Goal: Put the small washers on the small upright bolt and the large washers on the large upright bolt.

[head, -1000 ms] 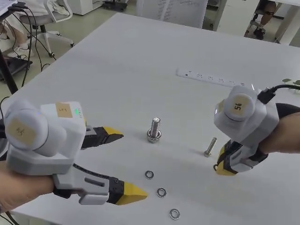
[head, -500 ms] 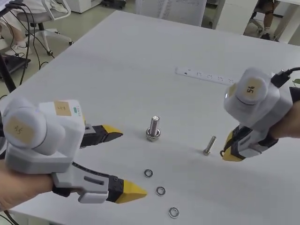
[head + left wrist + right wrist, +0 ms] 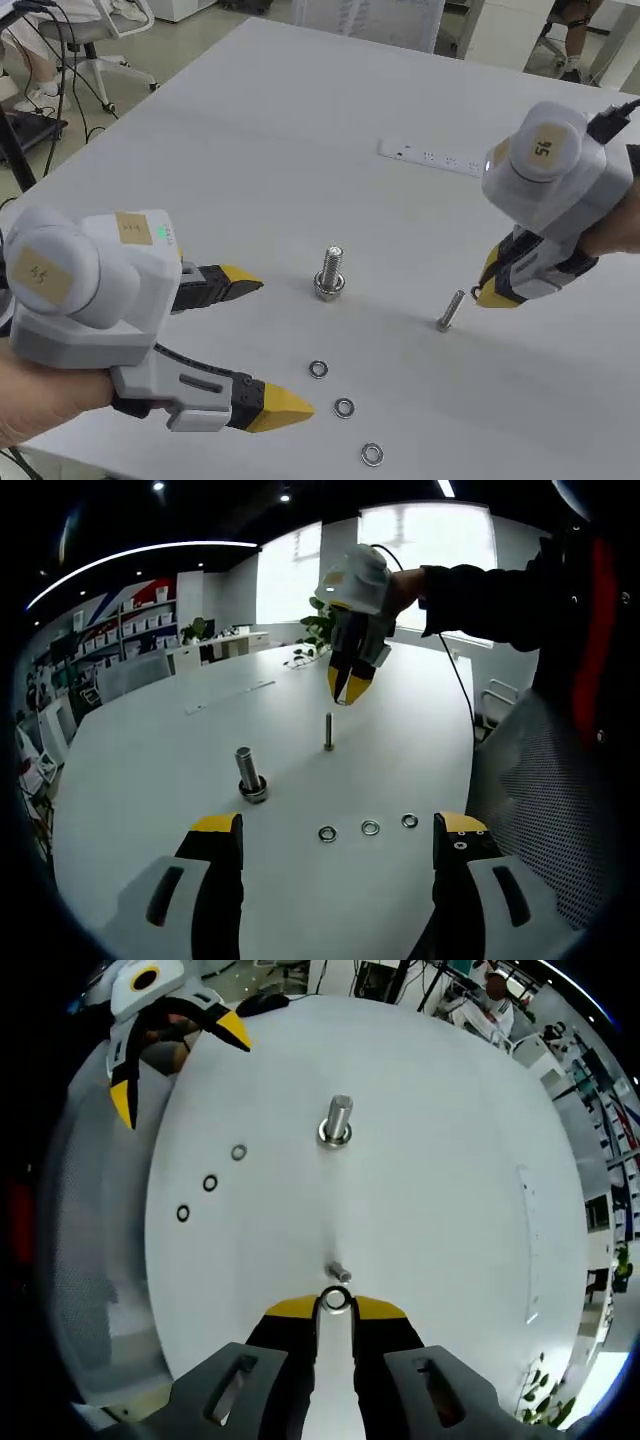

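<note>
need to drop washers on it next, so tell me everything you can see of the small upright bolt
The small upright bolt is a slim, silvery, metal-looking shank that stands on its wider base on the white table. No washer is on it. It stands apart from the large bolt and the three loose washers. Nothing touches it. The right hand-held gripper hangs close above and beside it, shut on a washer.
</note>
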{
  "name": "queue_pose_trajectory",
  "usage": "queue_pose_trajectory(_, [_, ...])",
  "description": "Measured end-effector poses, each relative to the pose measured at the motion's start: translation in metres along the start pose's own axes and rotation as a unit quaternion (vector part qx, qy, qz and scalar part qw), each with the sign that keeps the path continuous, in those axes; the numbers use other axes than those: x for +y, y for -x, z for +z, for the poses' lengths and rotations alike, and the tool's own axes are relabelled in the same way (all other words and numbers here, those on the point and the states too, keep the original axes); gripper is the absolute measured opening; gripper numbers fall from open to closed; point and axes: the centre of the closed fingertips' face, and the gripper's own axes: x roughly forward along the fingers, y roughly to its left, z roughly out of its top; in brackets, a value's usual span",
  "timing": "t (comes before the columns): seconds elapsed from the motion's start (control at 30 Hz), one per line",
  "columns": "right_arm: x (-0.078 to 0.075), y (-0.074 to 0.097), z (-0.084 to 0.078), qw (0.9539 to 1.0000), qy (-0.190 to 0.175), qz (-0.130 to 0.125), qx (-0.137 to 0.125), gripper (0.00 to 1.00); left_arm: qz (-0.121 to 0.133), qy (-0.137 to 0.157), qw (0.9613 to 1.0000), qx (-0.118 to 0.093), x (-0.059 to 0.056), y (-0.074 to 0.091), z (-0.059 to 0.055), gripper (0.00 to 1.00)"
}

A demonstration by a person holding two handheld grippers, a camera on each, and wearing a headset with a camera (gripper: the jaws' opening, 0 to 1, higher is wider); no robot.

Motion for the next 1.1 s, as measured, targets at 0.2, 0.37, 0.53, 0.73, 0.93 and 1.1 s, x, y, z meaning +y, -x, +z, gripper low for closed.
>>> queue_pose_trajectory(0.2, [-0.006, -0.002, 0.006, 0.9999, 0.012, -0.001, 0.003, 0.13, 0.003, 0.003, 1.0, 0.001, 0.002, 0.001, -0.001, 0.77])
queue_pose_trajectory(0.37, [-0.007, -0.008, 0.007, 0.9998, 0.018, 0.004, 0.007, 0.13, 0.004, 0.005, 1.0, 0.003, 0.002, 0.001, -0.002, 0.77])
queue_pose_trajectory(0.53, [-0.006, -0.012, 0.008, 0.9997, 0.022, 0.01, 0.008, 0.13, 0.006, 0.008, 0.9999, 0.004, 0.003, 0.001, -0.003, 0.77])
queue_pose_trajectory(0.73, [-0.007, -0.014, 0.006, 0.9996, 0.024, 0.013, 0.01, 0.13, 0.006, 0.01, 0.9999, 0.006, 0.004, 0.0, -0.004, 0.77])
queue_pose_trajectory(0.93, [-0.008, -0.018, 0.005, 0.9996, 0.023, 0.015, 0.01, 0.13, 0.006, 0.011, 0.9999, 0.006, 0.004, 0.0, -0.004, 0.77])
queue_pose_trajectory(1.1, [-0.008, -0.019, 0.005, 0.9995, 0.024, 0.016, 0.011, 0.13, 0.008, 0.012, 0.9999, 0.006, 0.005, 0.0, -0.005, 0.77])
